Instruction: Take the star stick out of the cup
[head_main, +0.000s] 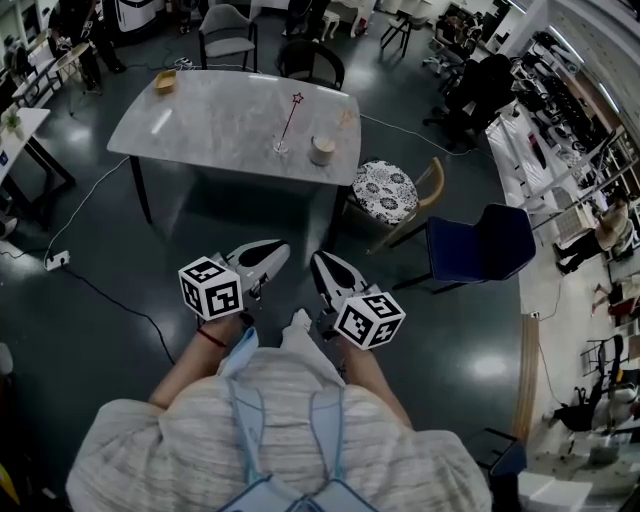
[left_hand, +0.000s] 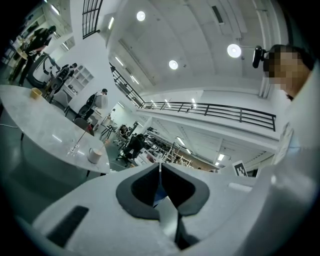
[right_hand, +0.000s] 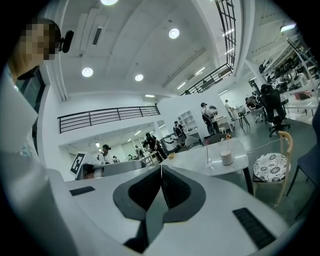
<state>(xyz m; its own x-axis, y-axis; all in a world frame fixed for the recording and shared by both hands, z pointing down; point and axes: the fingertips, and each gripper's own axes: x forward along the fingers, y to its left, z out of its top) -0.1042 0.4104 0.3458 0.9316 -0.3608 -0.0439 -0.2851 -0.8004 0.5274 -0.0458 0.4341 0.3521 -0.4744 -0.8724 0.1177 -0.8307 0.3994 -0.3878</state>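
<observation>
With jaws pressed together on nothing, the left gripper (head_main: 275, 253) and right gripper (head_main: 322, 262) are held well short of the marble table (head_main: 200, 120); one should be spread before the star stick (head_main: 290, 115), leaning in the glass cup (head_main: 280, 147) near the table's front edge, is pinched.

The head camera looked steeply down from above the person (head_main: 280, 420), with the left claw (head_main: 272, 252) and right claw (head_main: 322, 262) close below it and the surface (head_main: 200, 110) well ahead, near the top of the frame. Each claw camera sat just behind its own jaws and tilted upward, taking in mostly ceiling (left_hand: 170, 40). All three views shared the distant surface and the cup (head_main: 322, 150) on it, low left in the left gripper view and mid-right in the right gripper view
</observation>
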